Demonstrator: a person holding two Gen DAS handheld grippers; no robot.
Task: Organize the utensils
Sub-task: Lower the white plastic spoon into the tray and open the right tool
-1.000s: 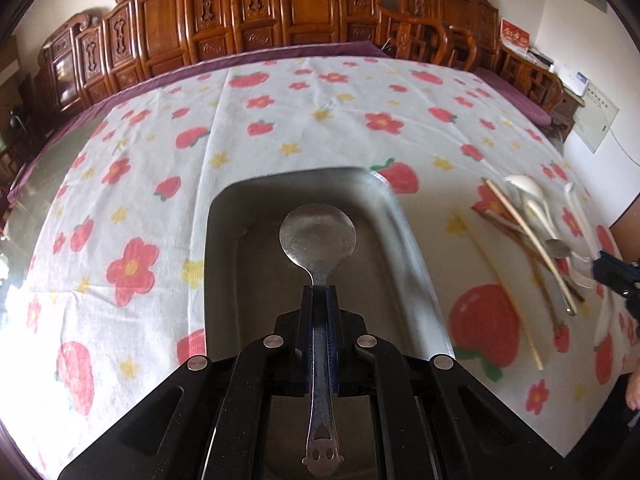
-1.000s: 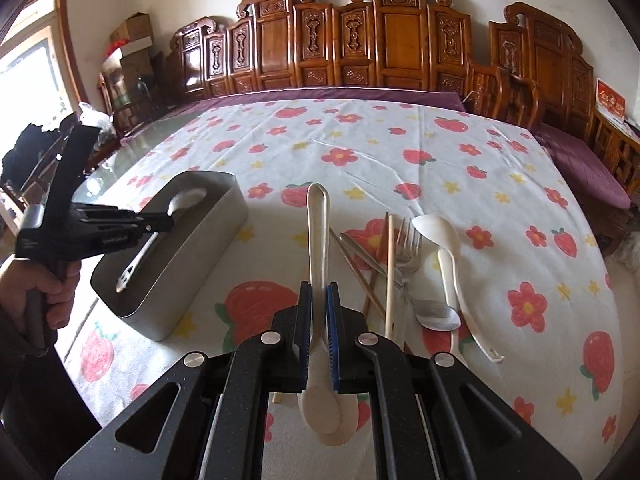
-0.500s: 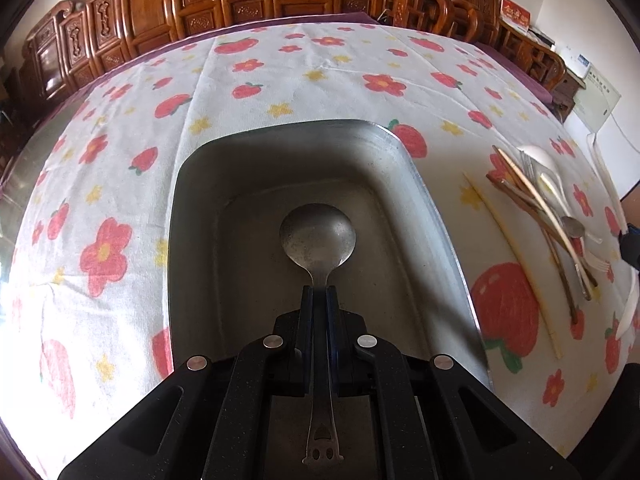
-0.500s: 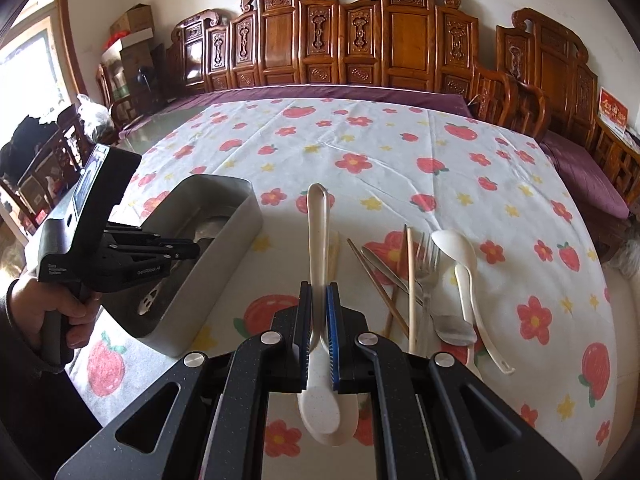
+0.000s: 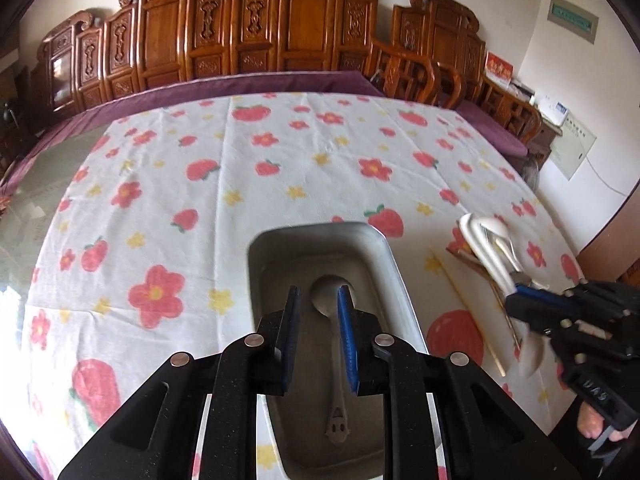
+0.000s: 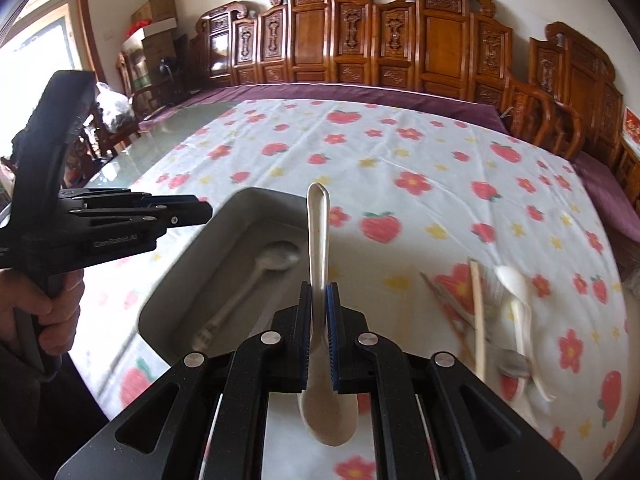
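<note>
A metal spoon (image 5: 335,360) lies flat in the steel tray (image 5: 394,280), also seen as the metal spoon (image 6: 256,276) in the tray (image 6: 192,264) from the right. Above it my left gripper (image 5: 318,300) hangs with its jaws opening, apart from the spoon and holding nothing. My right gripper (image 6: 319,292) is shut on the handle of a white plastic spoon (image 6: 318,240), bowl toward the camera, just right of the tray. In the left wrist view that right gripper (image 5: 516,300) carries the white spoon (image 5: 486,248) near the pile.
A pile of utensils (image 6: 504,312) lies right of the tray on the flowered tablecloth (image 6: 400,152): chopsticks, a fork, a white spoon, a metal spoon. Carved wooden chairs (image 6: 400,40) line the far side. A person's hand (image 6: 52,312) grips the left tool.
My left gripper let go of the metal spoon, which now lies in the tray, and rose. The right gripper moved left toward the tray with the white spoon.
</note>
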